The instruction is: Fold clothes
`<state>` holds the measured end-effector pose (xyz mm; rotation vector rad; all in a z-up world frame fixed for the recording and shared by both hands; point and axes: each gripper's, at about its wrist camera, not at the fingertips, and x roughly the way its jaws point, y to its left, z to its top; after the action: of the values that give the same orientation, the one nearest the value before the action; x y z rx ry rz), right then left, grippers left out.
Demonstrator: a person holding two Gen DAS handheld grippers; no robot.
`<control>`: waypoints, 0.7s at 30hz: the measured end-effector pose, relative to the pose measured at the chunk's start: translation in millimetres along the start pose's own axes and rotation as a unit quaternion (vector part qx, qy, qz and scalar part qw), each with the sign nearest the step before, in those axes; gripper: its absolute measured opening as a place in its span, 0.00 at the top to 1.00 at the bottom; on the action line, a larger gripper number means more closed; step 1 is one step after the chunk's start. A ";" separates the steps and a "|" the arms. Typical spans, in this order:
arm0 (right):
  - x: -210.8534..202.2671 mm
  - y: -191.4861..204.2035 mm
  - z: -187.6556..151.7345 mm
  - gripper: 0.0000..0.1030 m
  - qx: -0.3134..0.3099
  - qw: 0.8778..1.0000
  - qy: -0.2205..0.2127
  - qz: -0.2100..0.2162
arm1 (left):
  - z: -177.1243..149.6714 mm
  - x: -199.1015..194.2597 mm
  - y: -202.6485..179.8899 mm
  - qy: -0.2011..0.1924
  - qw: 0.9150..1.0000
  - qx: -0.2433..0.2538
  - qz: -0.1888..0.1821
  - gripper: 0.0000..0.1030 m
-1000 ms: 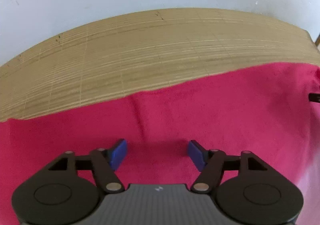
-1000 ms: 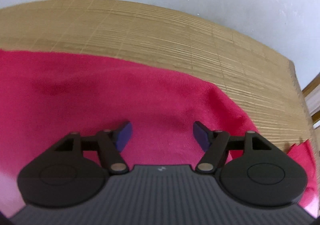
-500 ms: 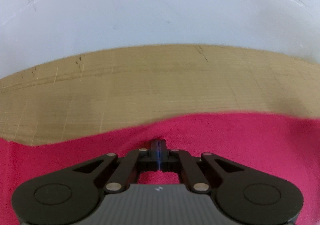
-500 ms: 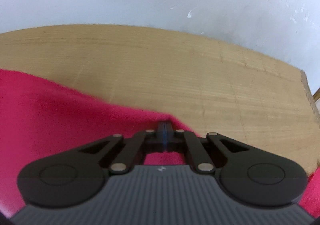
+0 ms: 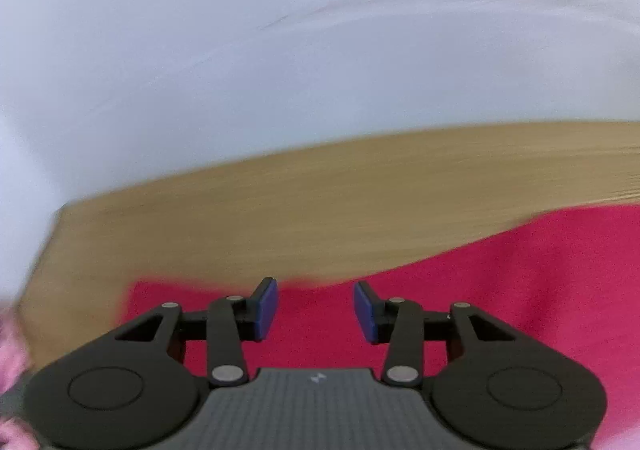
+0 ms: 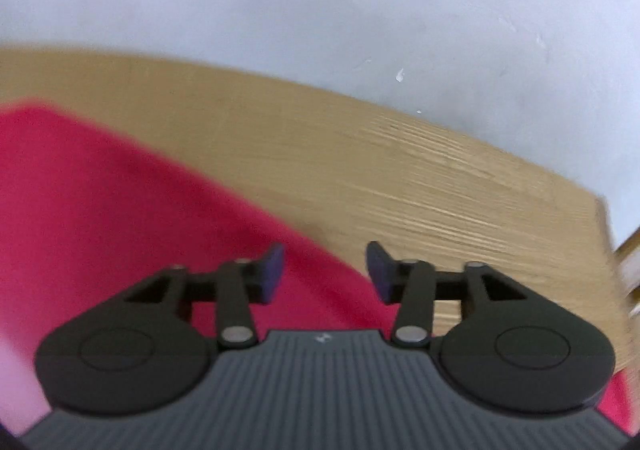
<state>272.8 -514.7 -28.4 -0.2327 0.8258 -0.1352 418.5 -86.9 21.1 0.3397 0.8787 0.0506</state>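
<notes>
A crimson garment point(image 5: 500, 290) lies spread on a light wooden table point(image 5: 320, 209). In the left wrist view its far edge runs from the lower left up to the right. My left gripper point(image 5: 315, 310) hovers over that edge near a corner of the cloth, its jaws opening, nothing between its blue pads point(image 5: 267, 308). In the right wrist view the garment point(image 6: 120, 209) fills the lower left. My right gripper point(image 6: 325, 270) stands over its sloping right edge, jaws opening, pads point(image 6: 272, 270) apart and not pressing on the cloth.
A white wall point(image 6: 320, 1) rises right behind the table's far edge. The table's right end point(image 6: 604, 217) shows in the right wrist view, its left end point(image 5: 52, 234) in the left wrist view. Something pink and blurred point(image 5: 10, 350) sits at the far left.
Both grippers shut on the garment's edge half a second ago and now stand open again. The left view has swung sideways, showing the table's left end; the right has barely shifted.
</notes>
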 end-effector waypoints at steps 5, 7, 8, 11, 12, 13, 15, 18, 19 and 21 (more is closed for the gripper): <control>12.7 -17.0 -6.4 0.47 0.019 0.999 0.033 -0.017 | -17.0 66.6 62.8 0.080 0.994 -0.042 0.059 0.63; 13.1 -19.1 -5.4 0.44 0.036 0.998 0.039 -0.019 | -22.5 85.2 67.4 0.085 0.992 -0.032 0.083 0.62; 13.8 -17.1 -3.8 0.40 0.032 0.998 0.040 -0.028 | -23.7 87.6 64.4 0.075 0.992 -0.020 0.103 0.62; 18.6 -8.7 4.3 0.32 0.001 0.998 0.040 -0.057 | -17.8 104.2 65.1 0.072 0.987 -0.009 0.141 0.65; 20.3 -6.5 6.1 0.32 -0.009 0.997 0.040 -0.062 | -13.1 112.1 67.3 0.071 0.986 -0.008 0.152 0.65; 21.2 -4.5 8.3 0.32 -0.017 0.997 0.042 -0.067 | -8.4 119.9 69.5 0.070 0.984 -0.007 0.163 0.65; 20.1 -3.0 8.9 0.32 -0.024 0.996 0.042 -0.071 | 1.7 138.6 75.1 0.070 0.981 -0.003 0.183 0.66; 14.2 -6.5 4.4 0.32 -0.031 0.996 0.042 -0.066 | 4.1 155.3 83.8 0.071 0.976 -0.011 0.204 0.66; 10.7 -9.2 2.5 0.32 -0.035 0.996 0.044 -0.064 | 4.5 160.4 89.2 0.072 0.976 -0.017 0.207 0.66; 6.5 -13.9 -0.5 0.32 -0.042 0.996 0.045 -0.058 | 1.2 162.7 94.6 0.067 0.976 -0.020 0.205 0.66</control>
<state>276.4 -529.6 -29.7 -0.3564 0.9097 -0.2213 532.6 31.8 -70.0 0.4797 0.9285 0.4774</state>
